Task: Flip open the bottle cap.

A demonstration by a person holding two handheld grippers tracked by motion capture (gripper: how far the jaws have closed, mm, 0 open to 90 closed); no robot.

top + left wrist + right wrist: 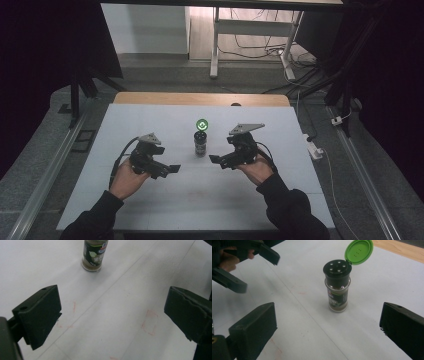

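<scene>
A small spice jar [200,143] stands upright at the middle of the white table, its green flip lid [202,124] hinged up off a black shaker top. My left gripper [169,170] is open, low and left of the jar, apart from it. On the jar's right, my right gripper [215,160] is also open and clear of it. In the left gripper view the jar [93,255] stands far ahead of the wide jaws [113,315]. The right gripper view has the jar [337,290] and lid [359,251] ahead of the spread jaws [328,327], with the left gripper [252,268] at upper left.
The white mat [150,200] covers the table up to a wooden strip [200,98] at the back. Faint red marks [150,322] are drawn on the mat between the left jaws. Desk legs and cables [260,50] lie on the floor beyond the table.
</scene>
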